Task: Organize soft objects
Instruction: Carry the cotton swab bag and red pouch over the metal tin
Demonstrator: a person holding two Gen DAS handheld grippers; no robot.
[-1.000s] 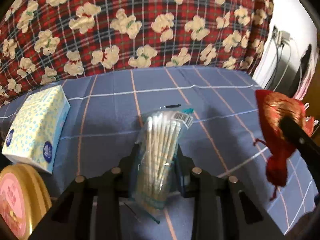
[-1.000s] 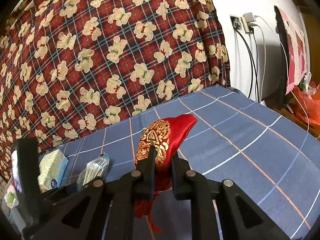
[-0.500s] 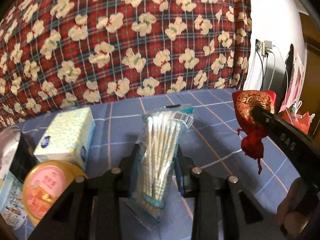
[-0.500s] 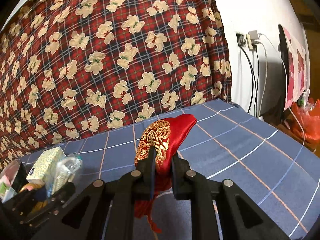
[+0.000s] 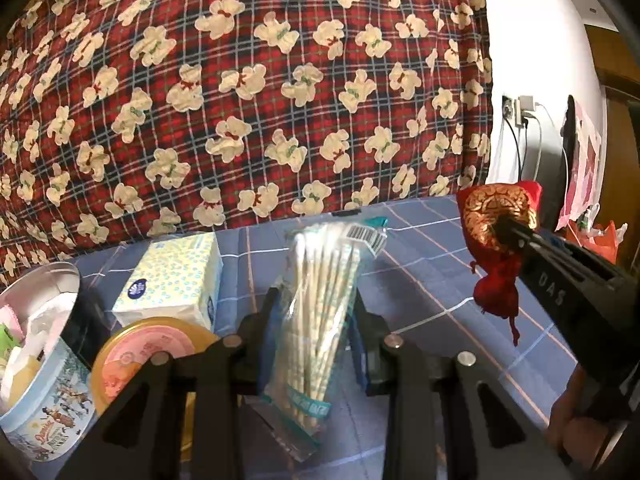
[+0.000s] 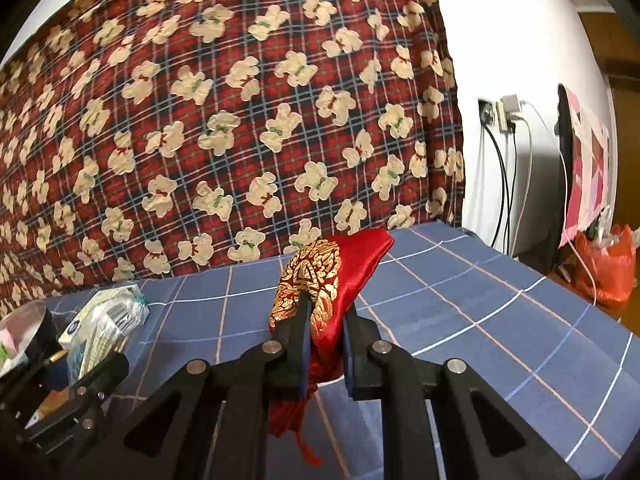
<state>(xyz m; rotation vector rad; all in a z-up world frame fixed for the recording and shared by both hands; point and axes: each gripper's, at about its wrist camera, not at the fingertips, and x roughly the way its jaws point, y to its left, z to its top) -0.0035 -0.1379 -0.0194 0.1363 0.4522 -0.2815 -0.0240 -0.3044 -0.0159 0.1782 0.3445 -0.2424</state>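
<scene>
My left gripper is shut on a clear packet of cotton swabs and holds it upright above the blue checked bedsheet. My right gripper is shut on a red satin pouch with gold embroidery, lifted off the sheet, its tassel hanging below. The pouch also shows in the left wrist view, at the right, held by the right gripper. The swab packet shows in the right wrist view, at the left.
A round printed tin, open, with items inside, stands at the left. Its pink and gold lid leans beside it. A tissue pack lies behind. A red bear-print blanket rises at the back. Wall socket and cables are at the right.
Both grippers have risen and pulled back with their loads. The left view has swung so the open tin and its lid now show at the left.
</scene>
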